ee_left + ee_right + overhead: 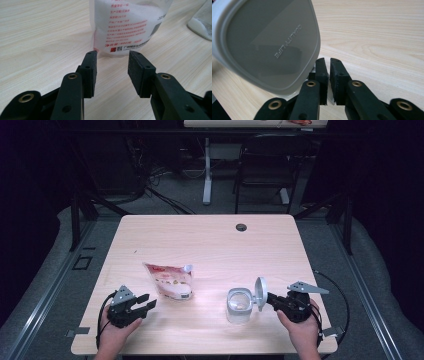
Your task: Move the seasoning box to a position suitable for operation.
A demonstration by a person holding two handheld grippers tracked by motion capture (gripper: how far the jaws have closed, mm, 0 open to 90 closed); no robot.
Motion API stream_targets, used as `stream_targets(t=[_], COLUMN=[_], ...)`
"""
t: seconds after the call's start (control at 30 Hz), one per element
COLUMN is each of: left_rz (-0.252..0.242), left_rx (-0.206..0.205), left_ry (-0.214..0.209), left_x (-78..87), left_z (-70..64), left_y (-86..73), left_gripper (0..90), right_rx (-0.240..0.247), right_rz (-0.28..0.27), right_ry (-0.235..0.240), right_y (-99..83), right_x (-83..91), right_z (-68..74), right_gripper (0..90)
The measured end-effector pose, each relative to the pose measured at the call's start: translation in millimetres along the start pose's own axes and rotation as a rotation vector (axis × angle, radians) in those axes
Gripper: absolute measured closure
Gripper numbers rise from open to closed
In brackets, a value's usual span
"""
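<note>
The soft, floppy pouch [170, 281] lies left of the jar [239, 306]. The left gripper [112, 58] gapes wide by its bottom edge: pinch there. The right gripper [329, 62] pinches the lid [265, 42] rim.

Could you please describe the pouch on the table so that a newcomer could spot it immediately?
On the wooden table, look left of the clear container with its raised lid. The pouch lies flat just ahead of the left gripper, the only soft pack, white with red print.
</note>
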State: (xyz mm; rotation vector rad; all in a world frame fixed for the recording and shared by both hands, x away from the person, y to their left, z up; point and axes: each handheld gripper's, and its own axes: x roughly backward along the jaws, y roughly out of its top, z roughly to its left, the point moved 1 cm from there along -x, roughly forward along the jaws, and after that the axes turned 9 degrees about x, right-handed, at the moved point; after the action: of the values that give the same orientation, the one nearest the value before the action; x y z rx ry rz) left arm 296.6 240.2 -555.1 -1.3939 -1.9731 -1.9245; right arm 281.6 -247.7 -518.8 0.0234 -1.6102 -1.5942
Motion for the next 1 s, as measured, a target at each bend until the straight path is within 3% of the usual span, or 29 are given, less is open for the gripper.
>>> stream_targets(t=[0.17, 0.5, 0.7, 1.0], left_rz=[0.000, 0.001, 0.003, 0.003], left_rx=[0.000, -0.002, -0.004, -0.003], left_ry=[0.000, 0.001, 0.000, 0.003], left_x=[0.0, -0.5, -0.6, -1.1], left_z=[0.1, 0.1, 0.1, 0.0], left_y=[0.1, 0.3, 0.3, -0.6], left_gripper=[59.3, 59.2, 59.1, 59.1], right_rx=[0.021, 0.068, 0.096, 0.115], right_rz=[-0.020, 0.027, 0.068, 0.090], right_ry=[-0.032, -0.034, -0.031, -0.062], right_y=[-7.5, -21.0, -25.0, -24.6], right_x=[5.6, 7.7, -3.2, -16.5], right_z=[0.4, 4.3, 9.2, 11.9], right_gripper=[78.0, 68.1, 63.4, 67.4])
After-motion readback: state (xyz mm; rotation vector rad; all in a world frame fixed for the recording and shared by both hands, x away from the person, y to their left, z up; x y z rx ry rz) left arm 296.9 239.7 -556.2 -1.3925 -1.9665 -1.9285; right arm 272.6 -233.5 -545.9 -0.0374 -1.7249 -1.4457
